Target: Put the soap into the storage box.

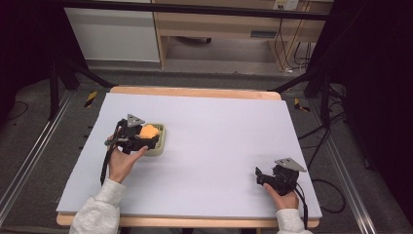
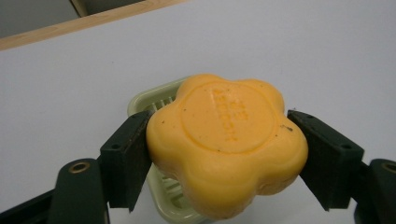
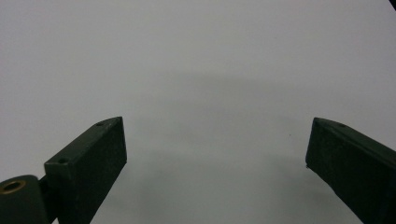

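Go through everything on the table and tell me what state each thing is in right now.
Left tool: shut on the orange soap, jaws pressed to its two sides.
Orange soap: gripped, held over the green dish.
Green dish: on the table, under the soap.
Right tool: open, nothing between its jaws.

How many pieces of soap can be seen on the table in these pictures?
1. The orange flower-shaped soap is clamped between the jaws of the left gripper, just above the pale green soap dish. No other soap is visible.
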A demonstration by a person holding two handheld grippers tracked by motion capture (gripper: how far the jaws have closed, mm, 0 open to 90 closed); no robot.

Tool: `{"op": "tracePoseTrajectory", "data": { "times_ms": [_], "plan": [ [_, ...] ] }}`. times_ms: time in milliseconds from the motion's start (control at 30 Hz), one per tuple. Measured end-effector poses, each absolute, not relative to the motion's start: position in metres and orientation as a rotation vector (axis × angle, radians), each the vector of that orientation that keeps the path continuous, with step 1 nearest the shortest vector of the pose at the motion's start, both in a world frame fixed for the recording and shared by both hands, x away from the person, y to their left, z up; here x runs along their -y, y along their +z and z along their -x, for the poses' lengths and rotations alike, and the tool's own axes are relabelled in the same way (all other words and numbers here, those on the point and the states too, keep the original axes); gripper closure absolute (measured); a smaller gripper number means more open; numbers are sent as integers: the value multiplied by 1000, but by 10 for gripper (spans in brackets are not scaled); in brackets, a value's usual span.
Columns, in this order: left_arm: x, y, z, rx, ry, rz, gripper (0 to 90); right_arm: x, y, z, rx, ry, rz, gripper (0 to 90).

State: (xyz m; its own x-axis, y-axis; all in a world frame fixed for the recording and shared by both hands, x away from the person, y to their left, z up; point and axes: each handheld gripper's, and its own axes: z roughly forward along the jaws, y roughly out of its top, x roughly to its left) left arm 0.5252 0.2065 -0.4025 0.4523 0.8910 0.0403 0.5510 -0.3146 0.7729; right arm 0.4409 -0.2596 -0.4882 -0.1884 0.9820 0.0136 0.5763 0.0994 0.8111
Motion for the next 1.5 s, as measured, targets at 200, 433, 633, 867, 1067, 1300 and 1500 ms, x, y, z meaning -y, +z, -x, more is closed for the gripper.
{"op": "tracePoseTrajectory", "data": {
  "times_ms": [200,433,633,867,1067,1300,1500],
  "plan": [
    [-207,-404,-534,-1212,615,-1990,254,260,-488,-441,-1826,947,-1518,57],
    [-205,-412,-544,-1228,611,-2012,255,260,-488,-441,-1829,949,-1518,57],
    [-203,-417,-550,-1236,617,-2022,254,260,-488,-441,-1828,949,-1519,56],
    [-205,-423,-555,-1253,614,-2031,254,260,-488,-441,-1829,950,-1523,57],
    [-206,-426,-560,-1258,600,-2028,254,260,-488,-441,-1829,950,-1522,57],
    [-205,-433,-565,-1270,598,-2049,254,260,-488,-441,-1827,950,-1522,56],
    [-206,-437,-567,-1277,584,-2056,254,260,-488,-441,-1828,951,-1522,56]
  ]
}}
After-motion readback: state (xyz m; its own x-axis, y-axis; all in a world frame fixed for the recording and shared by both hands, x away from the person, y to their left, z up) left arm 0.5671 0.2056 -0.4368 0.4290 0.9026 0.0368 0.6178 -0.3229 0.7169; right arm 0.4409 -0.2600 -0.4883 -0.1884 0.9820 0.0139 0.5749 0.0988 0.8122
